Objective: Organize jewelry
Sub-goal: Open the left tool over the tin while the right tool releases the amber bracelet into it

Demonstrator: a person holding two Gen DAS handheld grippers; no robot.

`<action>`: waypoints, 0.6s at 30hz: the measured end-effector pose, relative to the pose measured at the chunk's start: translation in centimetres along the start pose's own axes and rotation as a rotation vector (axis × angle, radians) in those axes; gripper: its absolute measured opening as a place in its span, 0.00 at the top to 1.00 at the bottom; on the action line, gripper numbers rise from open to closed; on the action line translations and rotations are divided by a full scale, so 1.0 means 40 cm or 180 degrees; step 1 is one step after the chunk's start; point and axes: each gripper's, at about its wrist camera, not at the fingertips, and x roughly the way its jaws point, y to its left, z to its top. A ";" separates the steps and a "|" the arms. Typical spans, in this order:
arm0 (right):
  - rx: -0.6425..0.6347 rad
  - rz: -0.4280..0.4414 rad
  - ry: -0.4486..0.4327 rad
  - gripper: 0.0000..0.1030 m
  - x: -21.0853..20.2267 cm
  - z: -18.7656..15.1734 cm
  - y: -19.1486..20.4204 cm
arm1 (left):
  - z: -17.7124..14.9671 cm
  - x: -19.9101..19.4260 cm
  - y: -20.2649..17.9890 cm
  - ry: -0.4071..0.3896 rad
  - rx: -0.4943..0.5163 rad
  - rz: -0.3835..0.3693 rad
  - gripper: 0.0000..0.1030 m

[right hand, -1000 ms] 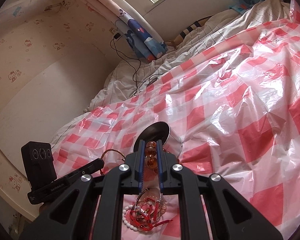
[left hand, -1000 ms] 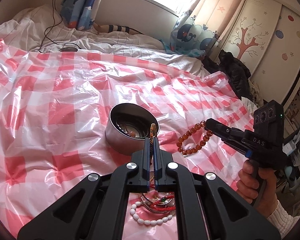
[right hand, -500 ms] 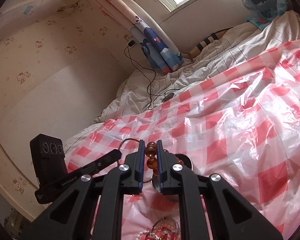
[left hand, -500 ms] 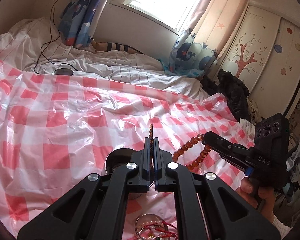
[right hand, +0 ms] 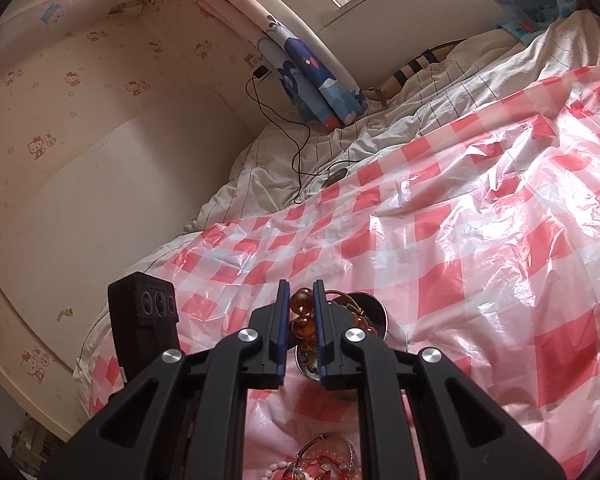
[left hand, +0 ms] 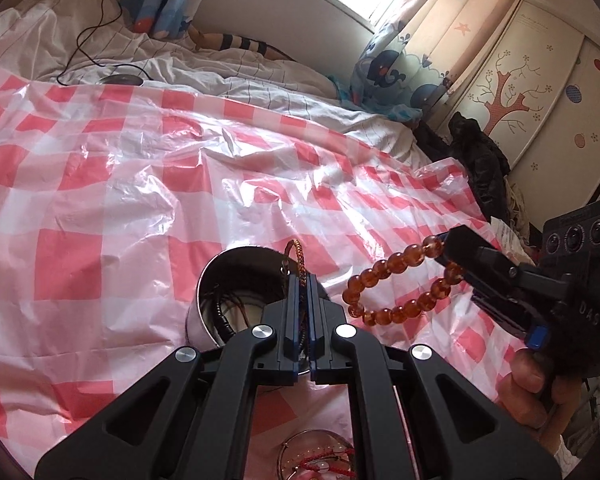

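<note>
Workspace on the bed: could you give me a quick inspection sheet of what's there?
Surface: pink checked plastic sheet over the bed.
Job's things: metal bowl holding jewelry; amber bead bracelet; thin braided bracelet; loose jewelry pile.
Clutter: dark clothes.
Grippers: left tool pinches the braided bracelet; right tool clamps the beads.
Cables: black cable from a wall plug.
Surroundings: window, curtains, painted wardrobe.

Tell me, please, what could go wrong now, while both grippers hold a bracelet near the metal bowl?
1. The amber bead bracelet hangs from the right gripper beside the metal bowl, not over it; released now, it would likely land on the checked plastic sheet.
2. The left gripper pinches the thin braided bracelet by its edge, so it might slip.
</note>
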 end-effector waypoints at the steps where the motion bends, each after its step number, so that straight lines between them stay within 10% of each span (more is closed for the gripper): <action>1: 0.0006 -0.0001 0.0008 0.88 0.002 0.000 0.000 | -0.002 0.008 0.005 0.0038 -0.0016 0.0042 0.93; 6: -0.0004 0.0008 0.0053 0.88 0.016 -0.003 0.004 | -0.002 0.006 0.023 0.0116 -0.0077 0.0283 0.57; 18: 0.0129 0.0115 0.0236 0.88 0.081 -0.009 0.008 | 0.058 -0.166 0.127 -0.0392 -0.0637 0.0337 0.40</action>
